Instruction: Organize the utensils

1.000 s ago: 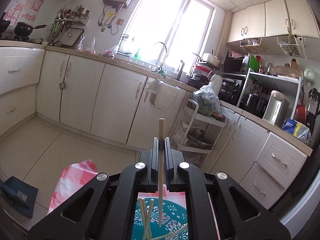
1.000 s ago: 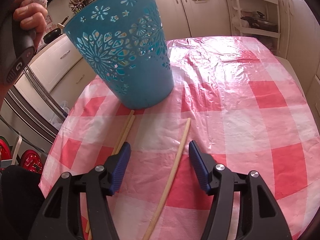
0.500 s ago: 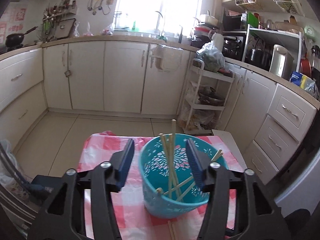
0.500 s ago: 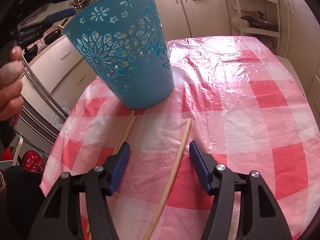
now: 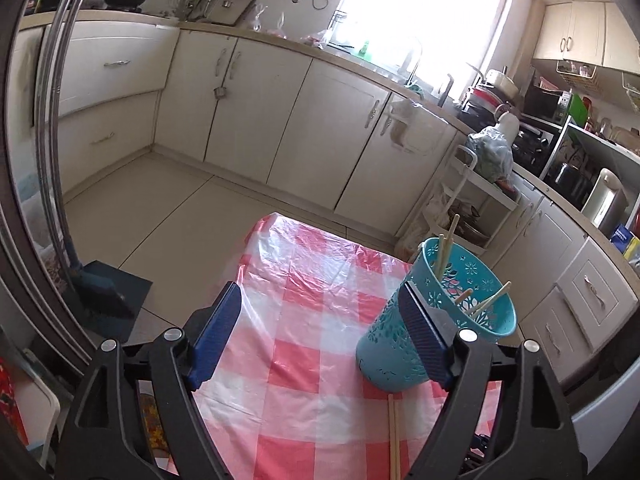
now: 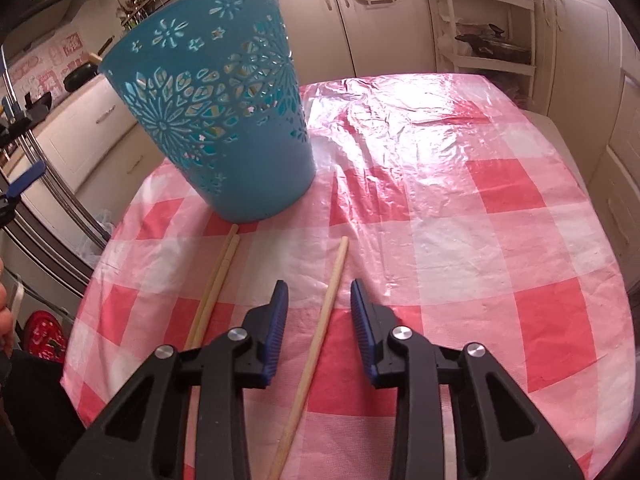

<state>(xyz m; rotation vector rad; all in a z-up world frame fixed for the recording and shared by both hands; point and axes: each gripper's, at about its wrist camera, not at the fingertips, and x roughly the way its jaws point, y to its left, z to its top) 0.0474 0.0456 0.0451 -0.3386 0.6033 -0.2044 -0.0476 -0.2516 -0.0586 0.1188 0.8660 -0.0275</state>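
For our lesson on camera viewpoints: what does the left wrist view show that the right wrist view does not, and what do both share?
Only the left wrist view shows chopsticks standing inside the basket, the window, and the left gripper open over bare cloth. Only the right wrist view shows a single chopstick lying between the right gripper jaws, which have just been closing without yet pressing it. Both show the basket, the checked tablecloth and a pair of chopsticks beside the basket.
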